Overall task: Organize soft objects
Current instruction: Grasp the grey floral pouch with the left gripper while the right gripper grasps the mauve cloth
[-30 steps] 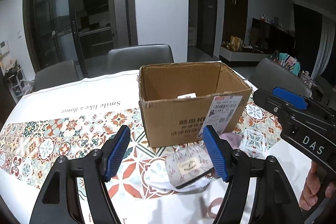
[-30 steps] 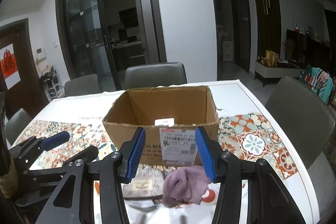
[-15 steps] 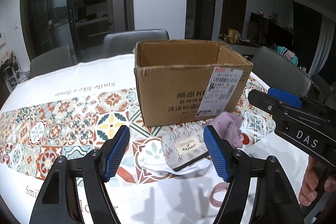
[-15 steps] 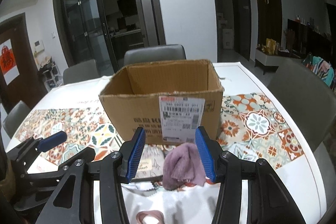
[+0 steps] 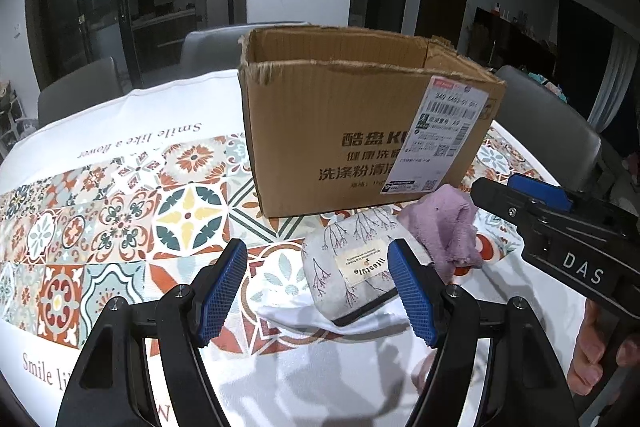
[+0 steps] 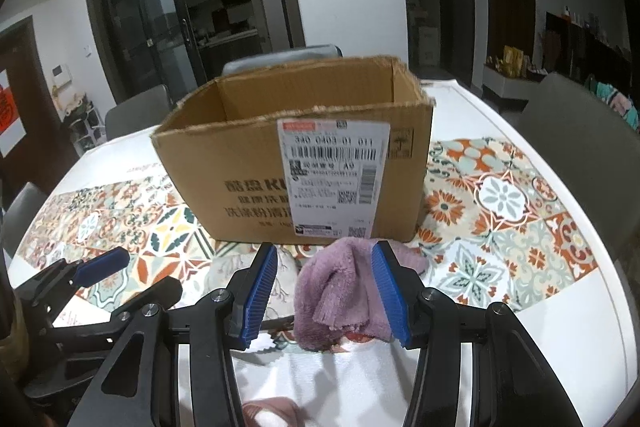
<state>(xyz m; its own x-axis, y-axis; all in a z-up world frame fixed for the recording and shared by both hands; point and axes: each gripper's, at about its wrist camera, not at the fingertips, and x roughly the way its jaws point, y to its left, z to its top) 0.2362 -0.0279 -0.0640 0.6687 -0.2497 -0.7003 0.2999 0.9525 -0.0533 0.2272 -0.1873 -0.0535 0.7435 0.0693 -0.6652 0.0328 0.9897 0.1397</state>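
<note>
A: Looking at the right gripper (image 6: 324,291) first: jaws apart, nothing held, and the purple cloth (image 6: 340,291) sits right between the pads, bunched up on the table just in front of the cardboard box (image 6: 292,163).

B: Agreed. The cloth's heap runs roughly toward the box, so we judge a straight close would pinch it across the narrow way. The right gripper is clearly nearer to it.

A: Left gripper (image 5: 316,291), also spread wide and empty. The floral pouch (image 5: 356,267) lies ahead, toward its right pad, on something white, long axis slanted up-left to down-right.

B: So we'd shift left a bit rightward before closing. Pouch and purple cloth (image 5: 444,231) touch; both lie outside the box, which stands open behind them.
</note>
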